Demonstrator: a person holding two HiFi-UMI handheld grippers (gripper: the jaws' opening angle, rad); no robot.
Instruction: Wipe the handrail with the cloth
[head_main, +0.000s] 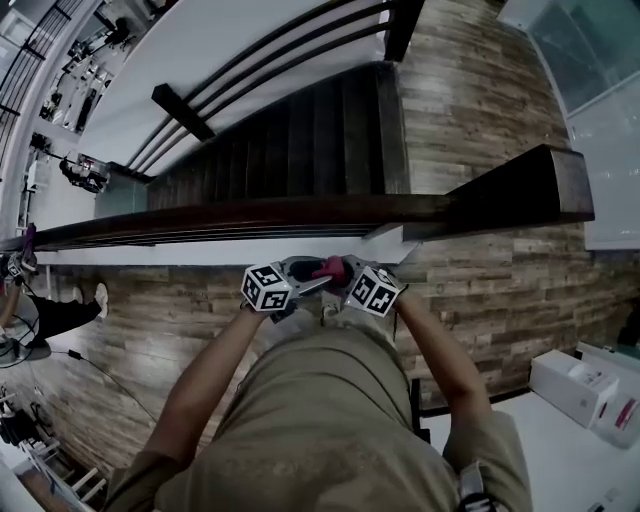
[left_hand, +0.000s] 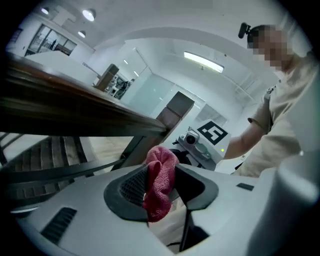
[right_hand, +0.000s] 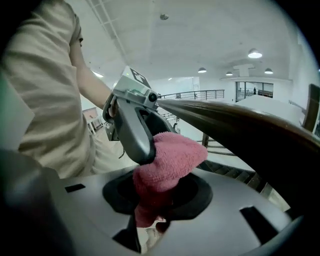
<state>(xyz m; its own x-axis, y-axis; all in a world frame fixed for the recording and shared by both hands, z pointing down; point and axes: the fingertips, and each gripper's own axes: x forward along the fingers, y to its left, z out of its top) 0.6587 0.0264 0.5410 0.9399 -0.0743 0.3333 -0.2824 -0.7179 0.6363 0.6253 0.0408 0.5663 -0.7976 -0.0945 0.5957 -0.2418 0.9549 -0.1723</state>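
Beige trousers fill the near edge of the head view, and both forearms reach forward from them to meet in the middle.

On the left, the left gripper stands wide open. In its own view the cloth hangs in the gap and lies loosely against the ribbed black pad of one jaw, with clear space to the other, so it grips nothing.

To the right, nose to nose with it, the right gripper has its jaws closed on the cloth. A bunched knob of it bulges out in front and the lower end trails down between the jaws.

The cloth is pink terry, soft and nubbly, crumpled into a wad.

The handrail lies just beyond both grippers, and its long axis runs left to right across the head view. It is dark, smooth wood with a broad top and a rounded edge. The cloth sits just short of its near edge, and I cannot tell whether they touch. Judging by the hold, the wipe falls to the right gripper: push the wad forward onto the rail, then slide it along the rail's length.
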